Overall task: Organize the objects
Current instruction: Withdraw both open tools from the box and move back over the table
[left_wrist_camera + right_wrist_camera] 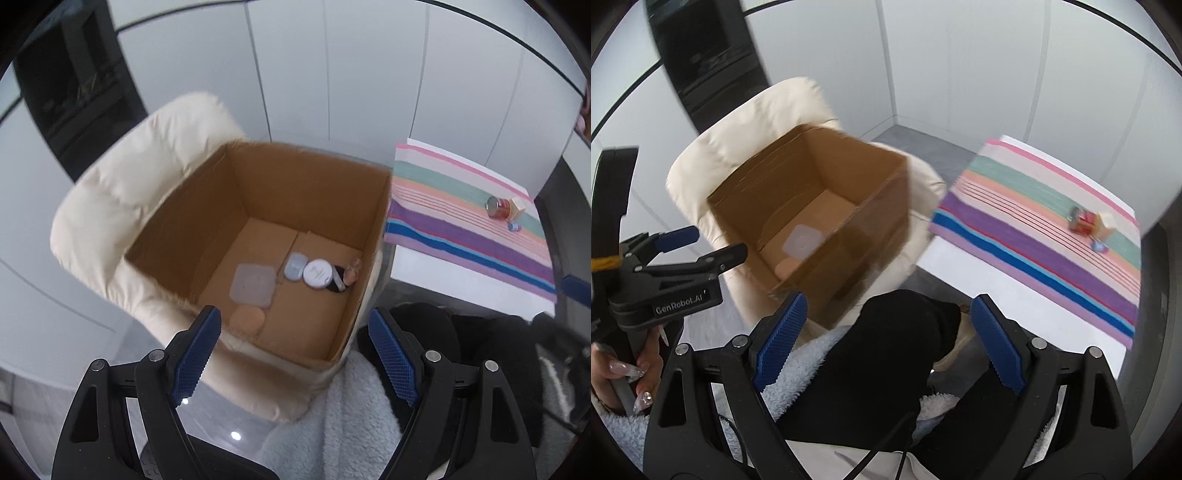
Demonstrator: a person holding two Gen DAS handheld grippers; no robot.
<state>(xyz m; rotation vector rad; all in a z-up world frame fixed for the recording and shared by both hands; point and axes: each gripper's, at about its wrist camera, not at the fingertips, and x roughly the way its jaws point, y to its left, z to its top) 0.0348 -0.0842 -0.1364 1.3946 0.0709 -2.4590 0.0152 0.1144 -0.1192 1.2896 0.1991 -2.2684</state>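
Note:
An open cardboard box sits on a cream chair. On its floor lie a grey square lid, a peach round pad, a blue case, a white round compact and dark small items. My left gripper is open and empty above the box's near edge. My right gripper is open and empty over my black-clad knee, right of the box. The left gripper also shows in the right wrist view. On the striped cloth lie a red can, a wooden block and a small blue item.
The striped cloth covers a white table right of the chair. White wall panels stand behind, with a dark cabinet at the back left. My legs and a fluffy pale-blue garment fill the foreground.

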